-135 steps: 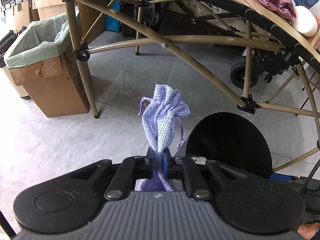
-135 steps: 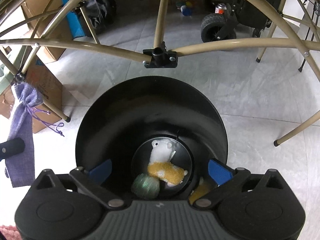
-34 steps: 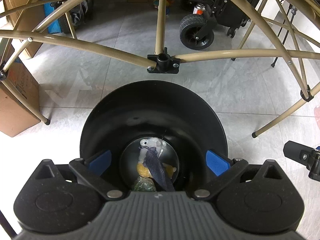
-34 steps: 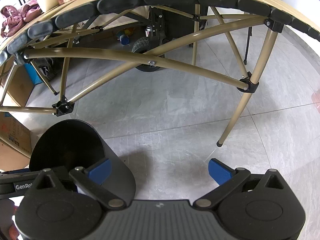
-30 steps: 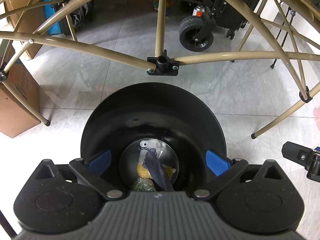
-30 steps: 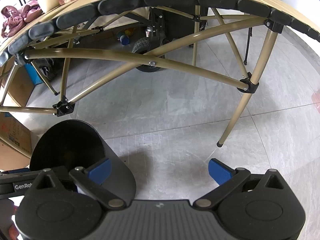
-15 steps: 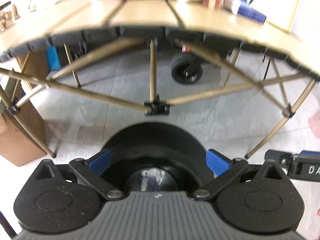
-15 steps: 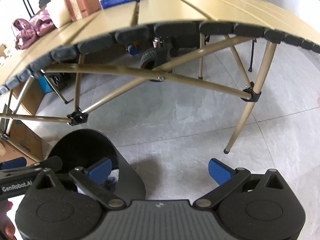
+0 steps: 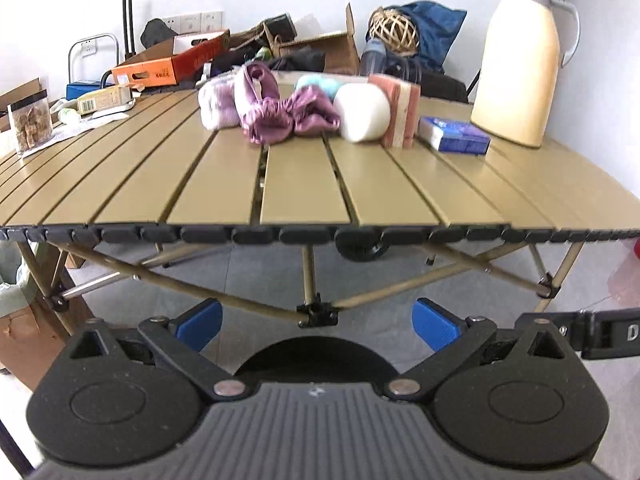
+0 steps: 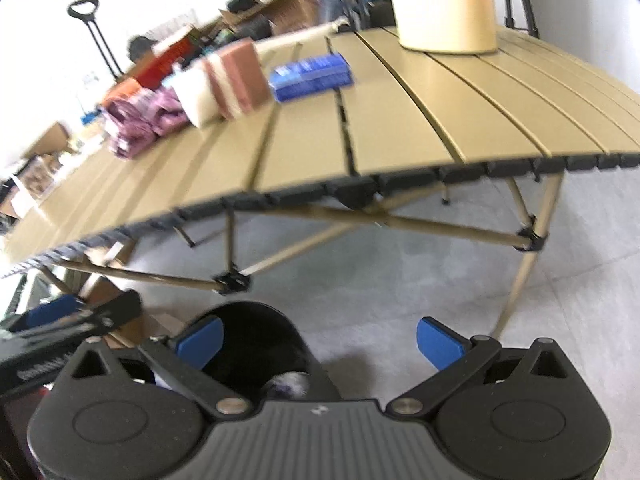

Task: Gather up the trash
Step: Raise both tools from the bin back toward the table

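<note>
A black round bin stands on the floor below my left gripper, whose blue pads are wide apart and hold nothing. In the right wrist view the bin sits at lower left with a bit of pale trash showing inside. My right gripper is open and empty beside the bin. On the slatted tan table lie a purple cloth bundle, a white rounded lump, a pink sponge block and a blue packet.
A cream thermos jug stands at the table's right back. Boxes and clutter fill the far left side, with a jar at the left edge. A lined cardboard box sits on the floor left. Table legs cross under the top.
Both grippers have risen and tilted up from the bin to table height. The purple pouch held 4.5 s ago was let go into the bin.
</note>
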Demonstrator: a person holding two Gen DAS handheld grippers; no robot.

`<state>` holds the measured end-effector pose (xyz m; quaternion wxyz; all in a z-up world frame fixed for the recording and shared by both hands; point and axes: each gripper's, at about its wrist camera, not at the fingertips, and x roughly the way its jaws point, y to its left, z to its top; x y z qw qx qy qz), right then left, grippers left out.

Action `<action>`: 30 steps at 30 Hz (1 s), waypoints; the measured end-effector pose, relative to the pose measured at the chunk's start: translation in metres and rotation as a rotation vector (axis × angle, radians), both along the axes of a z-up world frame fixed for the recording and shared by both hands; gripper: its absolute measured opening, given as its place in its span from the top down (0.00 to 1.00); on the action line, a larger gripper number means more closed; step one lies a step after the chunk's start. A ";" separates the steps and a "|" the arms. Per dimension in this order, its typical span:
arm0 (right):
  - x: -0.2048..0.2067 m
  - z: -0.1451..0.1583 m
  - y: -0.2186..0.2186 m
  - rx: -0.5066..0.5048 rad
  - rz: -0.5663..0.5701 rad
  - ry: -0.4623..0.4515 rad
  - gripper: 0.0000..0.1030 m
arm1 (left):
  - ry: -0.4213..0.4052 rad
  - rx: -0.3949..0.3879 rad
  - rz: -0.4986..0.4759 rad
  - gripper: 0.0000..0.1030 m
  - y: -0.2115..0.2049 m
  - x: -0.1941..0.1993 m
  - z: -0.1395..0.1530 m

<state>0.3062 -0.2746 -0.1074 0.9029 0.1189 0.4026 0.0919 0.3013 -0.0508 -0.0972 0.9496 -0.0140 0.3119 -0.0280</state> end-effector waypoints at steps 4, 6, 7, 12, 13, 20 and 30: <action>-0.002 0.021 0.003 0.063 0.035 -0.081 0.00 | -0.029 -0.018 0.012 0.00 0.008 0.000 0.011; -0.003 0.033 0.005 0.093 0.046 -0.131 0.00 | -0.051 -0.022 0.019 0.00 0.012 -0.001 0.018; -0.003 0.037 0.004 0.106 0.047 -0.151 0.00 | -0.062 -0.023 0.025 0.00 0.014 -0.001 0.020; 0.002 0.054 0.006 0.153 0.040 -0.236 0.00 | -0.112 -0.039 0.046 0.00 0.025 0.004 0.035; 0.004 0.057 0.008 0.155 0.036 -0.256 0.00 | -0.122 -0.043 0.050 0.00 0.028 0.005 0.037; 0.012 0.070 0.021 0.135 0.008 -0.416 0.00 | -0.177 -0.076 0.102 0.00 0.045 0.018 0.055; 0.026 0.078 0.038 -0.019 -0.089 -0.583 0.00 | -0.213 -0.109 0.140 0.00 0.060 0.042 0.073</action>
